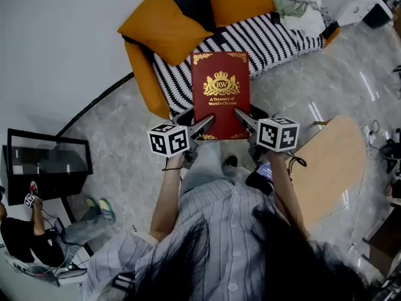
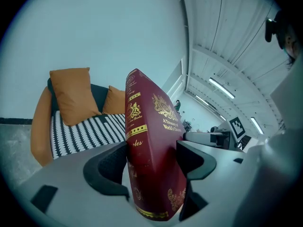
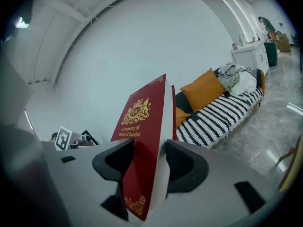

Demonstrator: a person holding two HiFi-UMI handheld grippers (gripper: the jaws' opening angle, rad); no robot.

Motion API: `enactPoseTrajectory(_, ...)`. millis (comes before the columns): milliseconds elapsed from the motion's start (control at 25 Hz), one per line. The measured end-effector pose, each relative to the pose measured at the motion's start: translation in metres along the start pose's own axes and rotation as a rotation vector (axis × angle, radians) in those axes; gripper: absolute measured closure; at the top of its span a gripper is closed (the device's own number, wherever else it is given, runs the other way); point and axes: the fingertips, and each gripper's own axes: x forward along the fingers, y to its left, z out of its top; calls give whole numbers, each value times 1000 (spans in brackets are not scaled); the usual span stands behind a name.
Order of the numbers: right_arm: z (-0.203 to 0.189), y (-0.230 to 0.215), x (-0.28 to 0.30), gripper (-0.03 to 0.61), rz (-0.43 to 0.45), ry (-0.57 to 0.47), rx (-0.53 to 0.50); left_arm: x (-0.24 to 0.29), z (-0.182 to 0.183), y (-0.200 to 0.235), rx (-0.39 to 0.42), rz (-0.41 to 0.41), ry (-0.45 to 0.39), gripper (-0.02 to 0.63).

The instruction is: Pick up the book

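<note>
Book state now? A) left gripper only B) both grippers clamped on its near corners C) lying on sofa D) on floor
B: the left gripper and right gripper each have jaws shut on a near corner of the red book, held up clear of the striped sofa.

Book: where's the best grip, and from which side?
Take the book by its near short edge, coming in from the near side, with one gripper at each corner: left gripper by the spine, right gripper by the page edge. It is wide and flat, so only its thickness fits between the fingers. Two spread holds should keep it from tipping. Both grip it so now.
</note>
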Motion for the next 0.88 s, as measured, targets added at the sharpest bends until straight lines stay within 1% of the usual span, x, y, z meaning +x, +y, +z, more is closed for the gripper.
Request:
enactPoseTrajectory(360, -4, 9, -5, 354, 19, 18, -31, -10, -3, -5, -7, 24, -30, 281)
enactPoseTrajectory(640, -6, 9, -10, 354, 20, 12, -24, -11, -4, -8, 2, 24, -13, 279)
enactPoseTrajectory(880, -4, 10, -12, 356, 0, -6, -23, -10, -1, -9, 3, -1, 2, 279)
